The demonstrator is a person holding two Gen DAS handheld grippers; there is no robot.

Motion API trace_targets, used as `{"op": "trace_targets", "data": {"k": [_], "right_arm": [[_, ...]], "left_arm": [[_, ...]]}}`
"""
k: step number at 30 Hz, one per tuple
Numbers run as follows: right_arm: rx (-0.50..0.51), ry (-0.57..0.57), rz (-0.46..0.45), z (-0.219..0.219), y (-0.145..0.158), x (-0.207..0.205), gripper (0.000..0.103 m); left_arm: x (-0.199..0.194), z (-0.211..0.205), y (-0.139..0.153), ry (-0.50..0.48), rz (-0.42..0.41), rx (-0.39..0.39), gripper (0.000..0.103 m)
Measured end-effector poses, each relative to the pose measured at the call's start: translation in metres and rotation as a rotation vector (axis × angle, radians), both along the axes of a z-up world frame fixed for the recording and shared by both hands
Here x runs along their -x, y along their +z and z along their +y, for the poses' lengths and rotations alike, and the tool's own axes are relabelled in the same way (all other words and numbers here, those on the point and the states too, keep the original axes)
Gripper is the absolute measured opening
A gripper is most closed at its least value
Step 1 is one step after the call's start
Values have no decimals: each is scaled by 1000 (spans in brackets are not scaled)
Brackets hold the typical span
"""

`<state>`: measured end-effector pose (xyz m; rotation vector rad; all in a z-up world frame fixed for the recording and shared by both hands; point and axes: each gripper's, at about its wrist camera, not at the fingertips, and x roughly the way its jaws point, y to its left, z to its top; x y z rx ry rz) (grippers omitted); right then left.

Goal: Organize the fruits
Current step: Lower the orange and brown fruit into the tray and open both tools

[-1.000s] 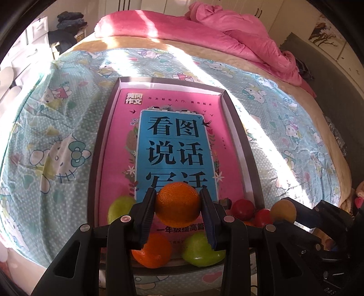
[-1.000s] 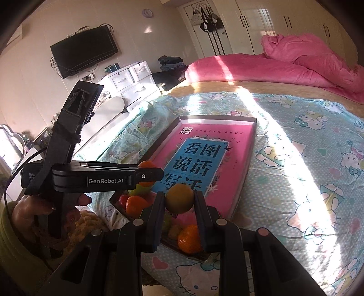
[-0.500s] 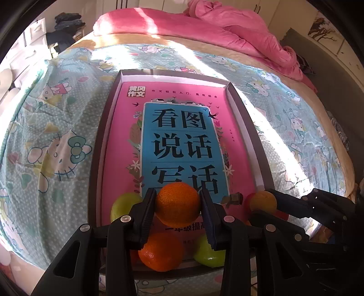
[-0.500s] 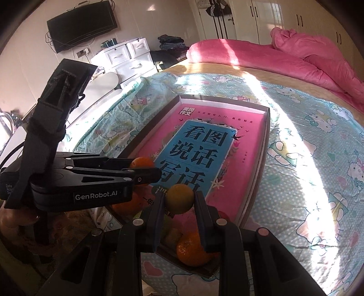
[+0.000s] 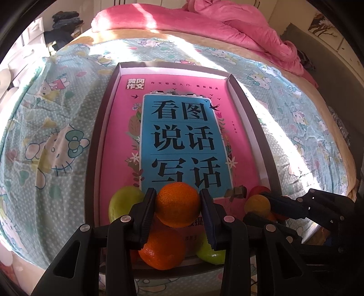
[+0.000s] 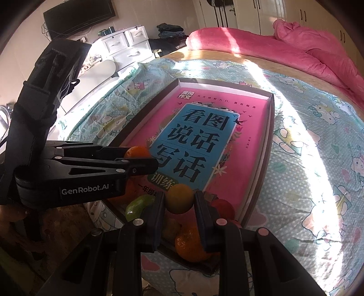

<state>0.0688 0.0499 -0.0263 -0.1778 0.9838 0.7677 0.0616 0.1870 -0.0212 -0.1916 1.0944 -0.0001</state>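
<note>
My left gripper [image 5: 178, 205] is shut on an orange [image 5: 177, 203], held over the near end of a dark tray [image 5: 254, 127] lined with a pink and blue book. My right gripper [image 6: 179, 199] is shut on a yellow-orange fruit [image 6: 179, 198], also over the tray's near end [image 6: 270, 127]. In the left wrist view the right gripper [image 5: 259, 206] comes in from the right with its fruit [image 5: 256, 203]. In the right wrist view the left gripper [image 6: 142, 158] comes in from the left with its orange [image 6: 137, 152]. Below lie another orange [image 5: 162, 248], two green fruits [image 5: 122, 203] and a red fruit [image 6: 224, 208].
The tray rests on a bed with a Hello Kitty sheet [image 5: 52, 127]. A pink duvet [image 5: 204, 25] lies at the far end. White drawers [image 6: 127, 45] and a TV [image 6: 79, 13] stand beyond the bed's left side.
Both grippers have moved forward over the tray's near end with their fruits still held. The right gripper has come closer to the left one.
</note>
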Motion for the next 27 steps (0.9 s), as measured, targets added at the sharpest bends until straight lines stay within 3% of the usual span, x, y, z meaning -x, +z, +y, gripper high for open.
{"op": "trace_targets", "data": {"k": [11, 15, 17, 19, 24, 27], "right_arm": [[-13, -18, 22, -9, 2, 2, 27], [-25, -38, 19, -19, 9, 3, 27], [-43, -51, 12, -26, 14, 5, 32], [-55, -66, 14, -33, 18, 7, 46], [-72, -118, -17, -51, 32, 12, 50], [-89, -142, -59, -61, 44, 16, 60]], "left_arm": [[-1, -9, -1, -16, 18, -56, 41], [1, -10, 3, -2, 12, -67, 51], [3, -12, 10, 3, -6, -80, 60], [5, -15, 17, 6, -21, -97, 64], [11, -25, 31, 13, -51, -101, 72], [18, -33, 41, 13, -79, -102, 75]]}}
